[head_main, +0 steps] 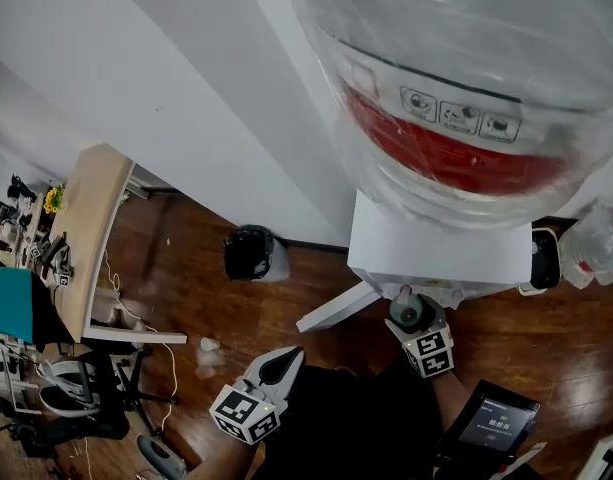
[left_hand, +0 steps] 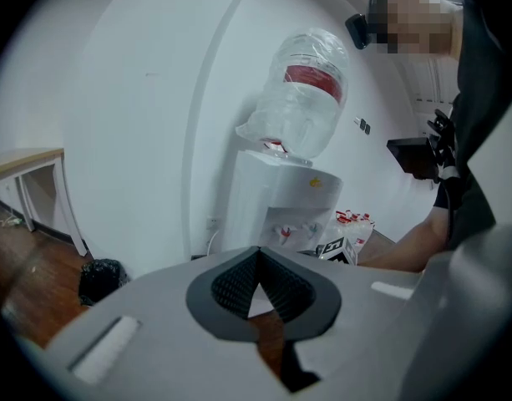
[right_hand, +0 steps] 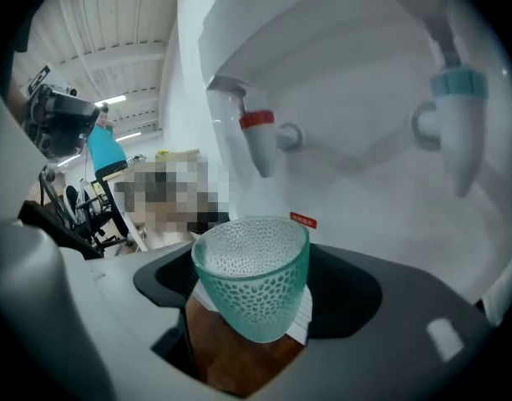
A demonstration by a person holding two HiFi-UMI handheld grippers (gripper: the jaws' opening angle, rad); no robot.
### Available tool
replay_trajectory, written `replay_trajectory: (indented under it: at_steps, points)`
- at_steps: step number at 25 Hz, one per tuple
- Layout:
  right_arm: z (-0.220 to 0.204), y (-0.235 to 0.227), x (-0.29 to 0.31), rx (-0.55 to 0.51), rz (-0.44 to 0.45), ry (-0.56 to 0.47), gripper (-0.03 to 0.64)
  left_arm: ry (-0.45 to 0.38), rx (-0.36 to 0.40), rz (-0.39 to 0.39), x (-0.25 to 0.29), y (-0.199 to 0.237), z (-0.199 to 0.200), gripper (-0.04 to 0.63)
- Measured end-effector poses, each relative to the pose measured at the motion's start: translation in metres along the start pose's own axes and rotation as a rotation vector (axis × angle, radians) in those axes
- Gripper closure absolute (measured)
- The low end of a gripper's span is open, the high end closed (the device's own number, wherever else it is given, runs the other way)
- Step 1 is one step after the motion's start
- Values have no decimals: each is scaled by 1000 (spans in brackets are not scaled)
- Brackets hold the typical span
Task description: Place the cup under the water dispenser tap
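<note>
Right tool point(right_hand: 254, 303): clamped on the cup point(right_hand: 249, 266), one jaw on each side of its wall. You are holding it in the air with nothing under it.
Cup: teal dimpled glass, mouth up and leaning a little. It looks empty and sits in front of the dispenser point(head_main: 426, 253), at the tap recess.
Red tap point(right_hand: 257, 140): above the cup's rim and a little beyond it, close to in line with the cup in the right gripper view.
Blue tap point(right_hand: 456, 119): well apart from the cup, off to its right and higher.
Relation that matters: the cup's axis is near upright and the red spout points down. I judge a short push forward would put the mouth under it.
Left tool point(left_hand: 257, 284): jaws together with nothing between them. It hangs low and back from the dispenser, well apart from the cup.
Nearer hand: your right, which already has the cup at the taps.
Step in hand, as I judge it: lining the cup up under a tap, not yet set down.
Watch for: the rim knocking the spout. No view shows a ledge under the taps, so I cannot tell where the cup would rest.
</note>
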State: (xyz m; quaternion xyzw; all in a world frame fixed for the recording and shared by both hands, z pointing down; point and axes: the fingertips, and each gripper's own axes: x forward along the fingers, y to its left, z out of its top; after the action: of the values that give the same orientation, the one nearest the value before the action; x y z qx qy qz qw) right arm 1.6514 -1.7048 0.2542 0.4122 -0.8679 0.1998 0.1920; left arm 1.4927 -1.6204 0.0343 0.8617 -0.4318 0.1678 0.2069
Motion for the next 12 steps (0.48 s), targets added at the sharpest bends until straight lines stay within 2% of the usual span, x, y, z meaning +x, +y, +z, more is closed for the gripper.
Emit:
replay_trajectory:
  at_steps: [3,12]
  points:
    - [-2,-10,18,-23,-7,-30,230,-16,-5,10,10,6,-10,591]
    - [-10,-23,49,-74,-24,-92,233,15,-7,19,18,5,-25,591]
